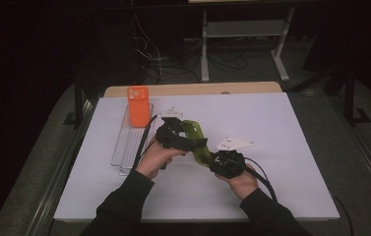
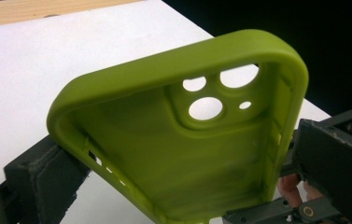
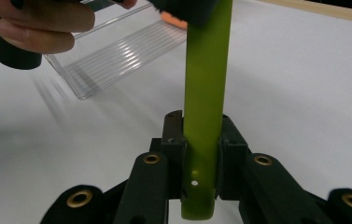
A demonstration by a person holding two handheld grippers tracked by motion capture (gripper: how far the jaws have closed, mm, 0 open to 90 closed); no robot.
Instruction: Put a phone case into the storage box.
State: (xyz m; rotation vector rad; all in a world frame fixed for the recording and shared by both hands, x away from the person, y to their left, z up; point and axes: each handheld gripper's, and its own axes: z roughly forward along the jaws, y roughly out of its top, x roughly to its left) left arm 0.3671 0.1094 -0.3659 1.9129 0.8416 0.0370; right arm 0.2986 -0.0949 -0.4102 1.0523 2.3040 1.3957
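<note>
A lime-green phone case [image 1: 196, 139] is held above the white table between both grippers. In the left gripper view the green case [image 2: 173, 140] shows its hollow inside and camera holes, with my left gripper [image 2: 180, 151] shut across its width. My right gripper [image 3: 202, 135] is shut on the case's bottom end, and the green case [image 3: 206, 70] stands edge-on between its jaws. In the high view the left gripper [image 1: 180, 136] holds the case's far part and the right gripper [image 1: 218, 160] its near end.
An orange phone case [image 1: 138, 105] stands upright in a clear slotted rack [image 1: 130, 142] at the table's left. The clear rack [image 3: 117, 51] lies behind the green case. A white sheet [image 1: 281, 162] covers the table, with a wooden edge [image 1: 193, 89] at the back.
</note>
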